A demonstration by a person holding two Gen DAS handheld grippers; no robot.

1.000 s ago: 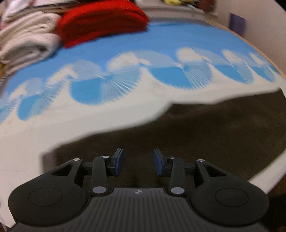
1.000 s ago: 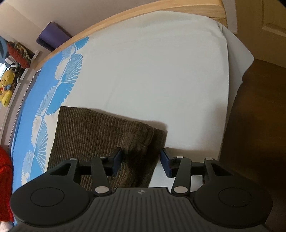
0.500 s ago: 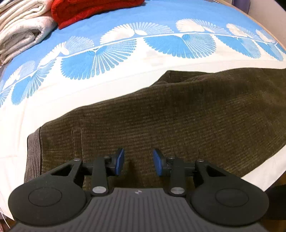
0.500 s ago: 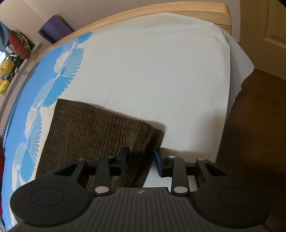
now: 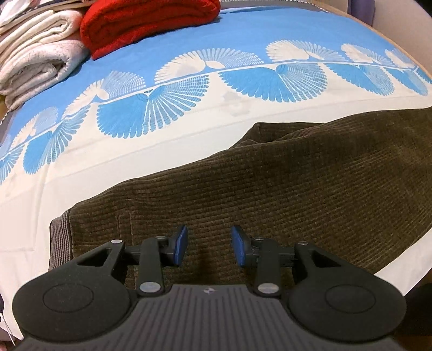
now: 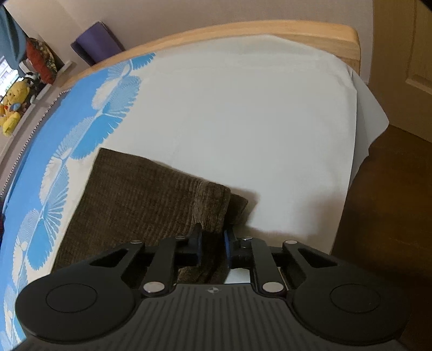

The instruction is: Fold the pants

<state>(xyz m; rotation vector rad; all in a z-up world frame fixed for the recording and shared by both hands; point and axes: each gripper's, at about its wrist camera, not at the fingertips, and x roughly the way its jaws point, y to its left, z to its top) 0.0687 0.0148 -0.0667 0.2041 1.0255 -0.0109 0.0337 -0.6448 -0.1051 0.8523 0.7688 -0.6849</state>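
Observation:
Brown corduroy pants [image 5: 283,183] lie flat on a bed sheet, legs stacked, the waistband [image 5: 58,243] at the left. My left gripper [image 5: 209,247] is open and empty, just above the pants near the waist. In the right wrist view the leg end [image 6: 151,197] lies on the white part of the sheet. My right gripper [image 6: 212,244] is shut on the hem corner of the pants, with cloth pinched between the blue pads.
The blue-and-white patterned sheet [image 5: 189,89] covers the bed. A folded red blanket [image 5: 145,21] and cream towels [image 5: 35,67] are stacked at the far left. A wooden bed frame [image 6: 270,35] runs along the far side; the bed edge and dark floor [image 6: 383,202] are to the right.
My right gripper has closed from open onto the hem corner of the pants. My left gripper has stayed open, and its view has steadied over the waist end.

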